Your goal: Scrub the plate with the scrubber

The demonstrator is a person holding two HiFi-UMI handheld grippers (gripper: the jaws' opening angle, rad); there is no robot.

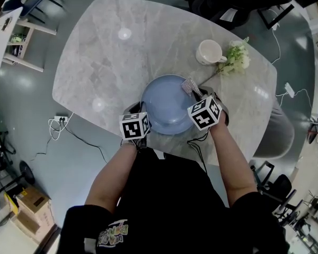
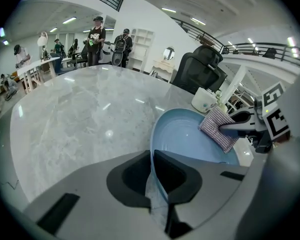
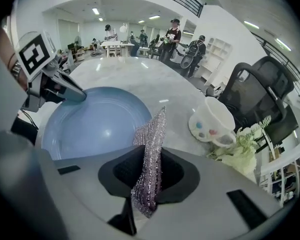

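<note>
Bright, even indoor light from ceiling strips [image 3: 95,11]. 2 soft glare spots on the marble table [image 1: 124,34]; pale highlight on the plate [image 3: 102,131]. Shadows faint. The 2 gripper views heavily fisheye: bowed lines, black corners. Close foreground slightly soft. Head view sharp, stretched at edges.

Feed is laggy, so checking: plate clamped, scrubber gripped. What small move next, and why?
Probably sweep the right hand-held gripper inward, dragging the scrubber across the plate: the scrubber sits at its far rim, and the left hand-held gripper clamps the near rim steady.
</note>
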